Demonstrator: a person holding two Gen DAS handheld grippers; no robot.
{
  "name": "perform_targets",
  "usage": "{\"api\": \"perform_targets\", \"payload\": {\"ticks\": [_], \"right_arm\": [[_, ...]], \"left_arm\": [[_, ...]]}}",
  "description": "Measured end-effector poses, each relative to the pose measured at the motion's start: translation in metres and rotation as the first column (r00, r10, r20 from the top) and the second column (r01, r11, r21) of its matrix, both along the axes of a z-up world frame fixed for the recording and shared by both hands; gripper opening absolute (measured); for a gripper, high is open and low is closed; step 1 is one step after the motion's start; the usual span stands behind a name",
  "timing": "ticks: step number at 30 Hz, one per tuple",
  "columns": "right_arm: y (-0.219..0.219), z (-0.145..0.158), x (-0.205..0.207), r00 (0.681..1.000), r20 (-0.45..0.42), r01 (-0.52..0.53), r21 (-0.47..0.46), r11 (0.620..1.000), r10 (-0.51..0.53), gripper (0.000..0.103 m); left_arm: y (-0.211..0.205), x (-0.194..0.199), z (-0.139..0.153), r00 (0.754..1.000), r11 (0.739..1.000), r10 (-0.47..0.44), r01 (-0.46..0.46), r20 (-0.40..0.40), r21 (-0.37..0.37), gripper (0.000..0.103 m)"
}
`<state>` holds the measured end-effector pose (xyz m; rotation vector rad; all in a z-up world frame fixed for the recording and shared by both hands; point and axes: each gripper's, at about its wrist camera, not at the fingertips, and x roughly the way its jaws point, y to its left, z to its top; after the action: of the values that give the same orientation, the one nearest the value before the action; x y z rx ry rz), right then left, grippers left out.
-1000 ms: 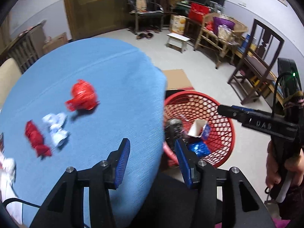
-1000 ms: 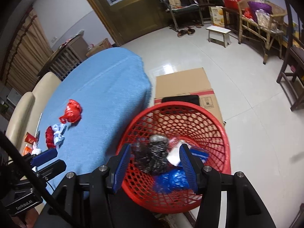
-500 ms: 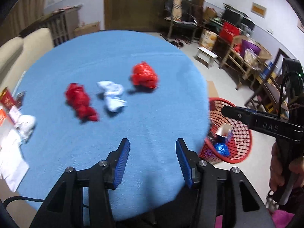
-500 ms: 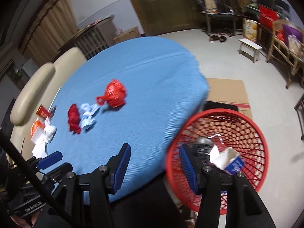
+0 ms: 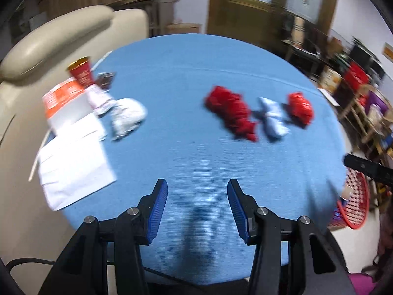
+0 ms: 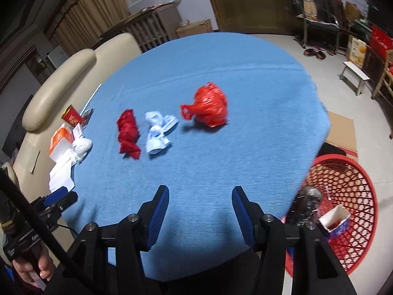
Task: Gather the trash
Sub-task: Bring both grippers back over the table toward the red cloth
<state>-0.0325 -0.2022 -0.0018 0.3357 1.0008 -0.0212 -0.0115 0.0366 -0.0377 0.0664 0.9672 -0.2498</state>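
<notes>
Now between pickups: left gripper (image 5: 197, 205) and right gripper (image 6: 200, 211) jaws spread, empty, over blue round table (image 6: 221, 73). Next: reach far for crumpled red plastic bag (image 6: 208, 107), carry right to red mesh basket (image 6: 353, 172).

Left gripper (image 5: 197, 206): matte black angular frame, two ribbed blue rubber pads (image 5: 157, 211), silver round screw heads (image 5: 133, 211) at the linkage pivots, thin black cable (image 5: 27, 261) trailing at lower left. Right gripper (image 6: 200, 212): same build, black frame, blue ribbed pads, silver screws. White lettering on the black handle body (image 6: 21, 243) seen in the right wrist view; a hand (image 6: 33, 268) wraps it.
</notes>
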Motion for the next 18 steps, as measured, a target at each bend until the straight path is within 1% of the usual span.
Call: {"api": "perform_targets", "payload": {"ticks": [3, 9, 11, 13, 18], "right_arm": [[0.009, -0.003, 0.001, 1.000, -0.004, -0.022, -0.012, 1.000, 0.022, 0.057], [0.010, -0.004, -0.002, 1.000, 0.001, -0.024, -0.017, 1.000, 0.024, 0.057], [0.010, -0.003, -0.003, 1.000, 0.007, -0.021, -0.015, 1.000, 0.021, 0.057], [0.012, -0.002, -0.005, 0.999, 0.023, -0.022, -0.020, 1.000, 0.023, 0.057], [0.020, 0.007, -0.009, 0.996, 0.075, -0.040, -0.045, 0.998, 0.043, 0.057]], "left_arm": [[0.015, 0.002, -0.002, 0.998, 0.998, 0.056, -0.057, 0.013, 0.010, 0.052], [0.027, 0.004, -0.007, 0.995, 0.995, 0.102, -0.102, 0.004, 0.004, 0.052], [0.027, 0.003, -0.009, 0.995, 0.995, 0.104, -0.104, 0.002, 0.002, 0.052], [0.025, 0.000, -0.009, 0.995, 0.995, 0.103, -0.103, 0.012, 0.016, 0.052], [0.026, -0.006, -0.004, 0.994, 0.994, 0.098, -0.100, 0.056, 0.038, 0.052]]}}
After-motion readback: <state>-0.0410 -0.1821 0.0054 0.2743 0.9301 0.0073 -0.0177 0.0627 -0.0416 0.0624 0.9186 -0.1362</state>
